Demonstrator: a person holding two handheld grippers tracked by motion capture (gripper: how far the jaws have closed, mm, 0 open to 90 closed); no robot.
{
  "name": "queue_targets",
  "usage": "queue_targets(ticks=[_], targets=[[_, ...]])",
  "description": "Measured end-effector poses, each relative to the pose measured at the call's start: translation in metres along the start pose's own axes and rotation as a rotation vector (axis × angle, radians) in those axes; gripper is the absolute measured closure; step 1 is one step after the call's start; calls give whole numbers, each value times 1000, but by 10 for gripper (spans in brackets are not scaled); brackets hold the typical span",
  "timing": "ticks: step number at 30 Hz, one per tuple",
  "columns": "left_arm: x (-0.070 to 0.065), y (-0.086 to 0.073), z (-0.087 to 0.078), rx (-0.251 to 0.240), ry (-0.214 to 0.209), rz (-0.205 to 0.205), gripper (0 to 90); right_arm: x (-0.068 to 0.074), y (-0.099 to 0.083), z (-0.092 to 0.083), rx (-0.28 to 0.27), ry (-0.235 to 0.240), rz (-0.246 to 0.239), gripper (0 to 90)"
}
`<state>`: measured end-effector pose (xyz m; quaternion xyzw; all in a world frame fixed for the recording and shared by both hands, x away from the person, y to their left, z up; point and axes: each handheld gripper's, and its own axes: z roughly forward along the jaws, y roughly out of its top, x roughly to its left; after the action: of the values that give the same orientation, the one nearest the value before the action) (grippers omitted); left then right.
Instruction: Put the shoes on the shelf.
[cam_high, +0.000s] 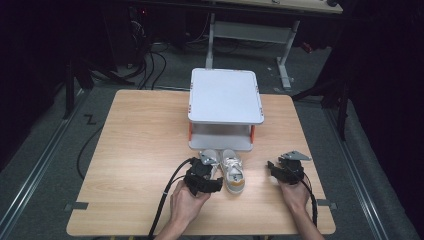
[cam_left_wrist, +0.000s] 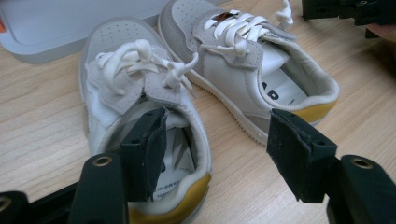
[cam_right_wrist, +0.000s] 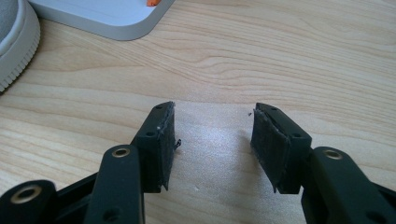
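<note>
Dark room, cables on the grey floor, a second desk frame behind. Light wooden table (cam_high: 140, 150) in the middle; a grey two-level rack (cam_high: 226, 95) with orange fittings stands at the middle of its far edge.

Pair of small white-and-grey shoes with white laces and yellow heel tabs sits side by side just in front of the rack's lower shelf, toes toward the rack, heels toward the near edge. Both upright. The two shoes lie close together; whether they touch, I cannot tell.

Left gripper (cam_high: 204, 179), held in the person's left hand (cam_high: 187, 202), is at the heel of the left shoe (cam_left_wrist: 140, 116). In the left gripper view one jaw pad reaches into the shoe's opening, against the inner side of the collar; the other pad stands off in the air over the table between the two shoes, clear of the leather. Jaws apart, not yet clamped on the collar wall between them.

Right shoe (cam_left_wrist: 252, 70) lies just beside, untouched.

Right gripper (cam_high: 286, 171), in the right hand (cam_high: 295, 195), rests toward the table's right edge, near the front, apart from the shoes. Right gripper view: jaws parted, bare wood between the pads, the rack's corner and a strip of shoe sole at the upper left.
</note>
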<state>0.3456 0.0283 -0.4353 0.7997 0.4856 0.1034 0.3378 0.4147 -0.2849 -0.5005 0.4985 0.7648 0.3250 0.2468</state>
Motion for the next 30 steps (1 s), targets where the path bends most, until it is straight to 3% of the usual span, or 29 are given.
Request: queue_targets(ticks=[10,16,21,24,27,30], targets=[[-3,7,4,17,-28,-37,387,2,0,0,-2,-7,-20,492],[-10,8,6,24,2,-23,390,3,0,0,-4,-11,-26,492],[-11,7,8,33,-18,-40,411,3,0,0,-4,-12,-26,491],[-9,10,11,38,-24,-77,391,3,0,0,-4,-12,-28,491],[-5,13,14,38,-55,-152,346,3,0,-1,-4,-14,-32,491],[-6,14,16,30,-52,-189,319,4,0,-1,-4,-13,-33,491]])
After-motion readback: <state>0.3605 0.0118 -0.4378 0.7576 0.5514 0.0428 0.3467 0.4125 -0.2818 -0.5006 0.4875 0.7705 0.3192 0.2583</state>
